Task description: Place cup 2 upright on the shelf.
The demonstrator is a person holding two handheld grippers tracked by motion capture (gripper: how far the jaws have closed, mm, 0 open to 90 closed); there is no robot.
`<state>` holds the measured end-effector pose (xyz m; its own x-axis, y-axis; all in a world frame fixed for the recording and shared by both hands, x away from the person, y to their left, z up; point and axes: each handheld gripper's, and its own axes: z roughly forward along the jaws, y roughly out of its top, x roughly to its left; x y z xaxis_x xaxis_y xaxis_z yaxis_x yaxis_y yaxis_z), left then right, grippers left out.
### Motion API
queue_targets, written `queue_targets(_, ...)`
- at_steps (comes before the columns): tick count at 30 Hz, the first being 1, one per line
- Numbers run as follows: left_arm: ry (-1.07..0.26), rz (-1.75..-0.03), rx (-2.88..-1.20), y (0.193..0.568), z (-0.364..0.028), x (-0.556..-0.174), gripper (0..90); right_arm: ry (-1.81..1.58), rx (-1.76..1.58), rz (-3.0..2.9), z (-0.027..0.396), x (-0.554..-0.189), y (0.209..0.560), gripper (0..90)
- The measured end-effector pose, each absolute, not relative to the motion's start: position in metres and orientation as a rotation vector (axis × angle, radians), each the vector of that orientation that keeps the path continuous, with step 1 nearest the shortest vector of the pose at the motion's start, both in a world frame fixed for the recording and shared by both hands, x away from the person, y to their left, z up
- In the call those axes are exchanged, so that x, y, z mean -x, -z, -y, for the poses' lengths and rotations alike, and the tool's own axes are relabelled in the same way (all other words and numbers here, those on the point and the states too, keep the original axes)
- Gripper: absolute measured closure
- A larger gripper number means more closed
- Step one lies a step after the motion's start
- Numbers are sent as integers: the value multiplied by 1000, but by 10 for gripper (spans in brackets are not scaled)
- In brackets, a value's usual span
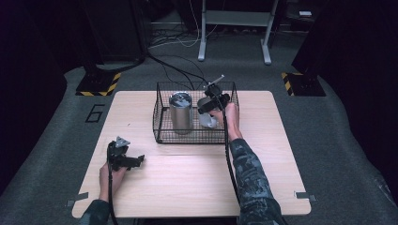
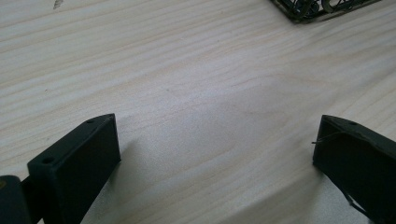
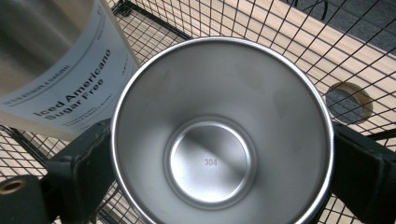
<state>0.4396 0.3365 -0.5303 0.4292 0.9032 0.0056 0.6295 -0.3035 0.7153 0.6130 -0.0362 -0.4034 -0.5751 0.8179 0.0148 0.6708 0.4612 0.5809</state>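
Note:
A black wire basket (image 1: 159, 127) stands at the back middle of the wooden table (image 1: 187, 183). Inside it, on the left, a tall silver can (image 1: 180, 112) stands upright; its label reads "Iced Americano Sugar Free" (image 3: 60, 70). To the can's right, my right gripper (image 1: 212, 106) is down in the basket, shut on a steel cup (image 1: 206, 119). In the right gripper view the empty cup (image 3: 210, 163) sits mouth-up between my two jaws (image 3: 222, 144), close beside the can. My left gripper (image 1: 136, 161) rests low over the table's front left, open (image 2: 215, 135), with bare wood between its jaws.
A corner of the basket (image 2: 303, 9) shows at the top of the left gripper view. A round hole in the table (image 3: 348, 102) shows through the mesh. Behind the table lie floor cables (image 1: 173, 65), grey desk legs (image 1: 202, 47) and hazard-striped stand bases (image 1: 98, 84).

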Motion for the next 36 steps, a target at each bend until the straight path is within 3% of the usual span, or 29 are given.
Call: queue_targets(36, -555, -1288, -2036, 531, -336, -440, 6, -780, -1383, -2453, 35, -615, 423, 50)
